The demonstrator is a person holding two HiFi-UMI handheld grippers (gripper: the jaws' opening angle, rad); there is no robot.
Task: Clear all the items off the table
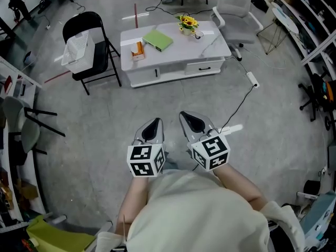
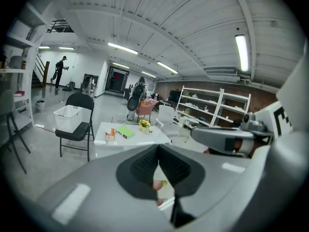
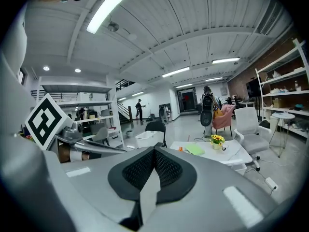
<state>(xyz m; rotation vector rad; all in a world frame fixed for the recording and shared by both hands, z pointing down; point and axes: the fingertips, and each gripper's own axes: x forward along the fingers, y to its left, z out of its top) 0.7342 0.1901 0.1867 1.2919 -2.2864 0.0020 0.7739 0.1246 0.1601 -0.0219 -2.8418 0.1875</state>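
A low white table (image 1: 210, 49) stands well ahead of me across bare floor. On it lie a green book (image 1: 157, 40), a small orange and white box (image 1: 137, 50), and a pot of yellow flowers (image 1: 187, 23) beside a white cup (image 1: 198, 34). My left gripper (image 1: 156, 122) and right gripper (image 1: 186, 117) are held side by side close to my body, far short of the table. Both are shut with nothing between the jaws. The table (image 2: 145, 139) (image 3: 239, 153) also shows in the left and right gripper views.
A black folding chair (image 1: 90, 41) carrying a white basket (image 1: 77, 50) stands left of the table. A white office chair (image 1: 236, 12) sits behind its right end. A cable and power strip (image 1: 252, 79) trail across the floor on the right. Shelving lines both sides.
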